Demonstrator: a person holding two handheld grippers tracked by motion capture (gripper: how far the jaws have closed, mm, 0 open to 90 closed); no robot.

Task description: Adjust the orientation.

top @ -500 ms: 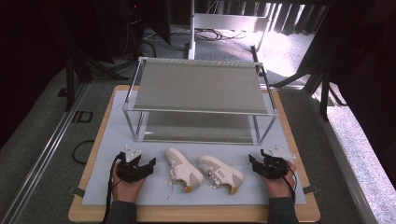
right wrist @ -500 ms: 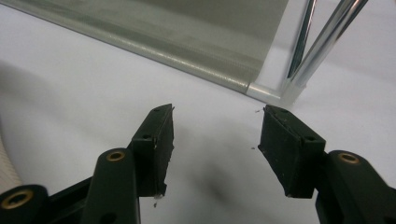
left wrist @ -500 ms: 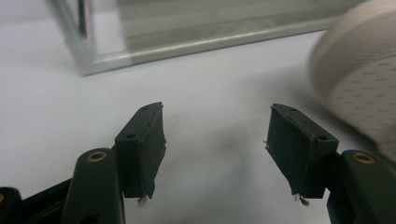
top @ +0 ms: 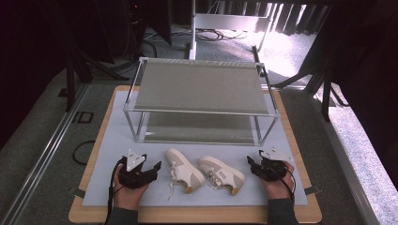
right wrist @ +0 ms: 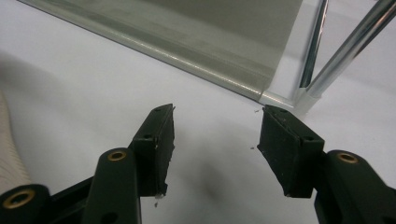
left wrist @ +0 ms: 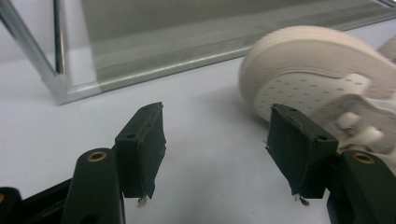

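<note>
High view: I hold my left claw (top: 157,167) low over the pale grey mat (top: 108,140) on the wooden desk (top: 89,216), its jaws pointing toward the cream low-top sneaker with a tan heel patch (top: 184,176). That sneaker lies just beside the claw, toe toward the shelf, with its white laces trailing onto the mat. A second cream sneaker of the same make (top: 221,174) lies next to it, nearly touching, between the first shoe and my right claw (top: 251,164). The right claw rests near this second shoe's toe end, apart from it. Behind both shoes stands a two-tier shoe rack of chrome tubes with grey fabric shelves (top: 199,86); both tiers are bare.

Left gripper view: the left claw (left wrist: 215,140) is released, its black pads spread with bare mat between them. The rounded, perforated toe of the first sneaker (left wrist: 317,70) sits just beyond the right-hand pad, not touching it. The rack's lower rail and a corner post (left wrist: 42,65) cross the background.

Right gripper view: the right claw (right wrist: 215,140) is likewise released, with nothing between its pads. The ribbed sole edge of the second sneaker (right wrist: 9,158) shows at the left margin, and the rack's corner post (right wrist: 345,51) at upper right.
</note>
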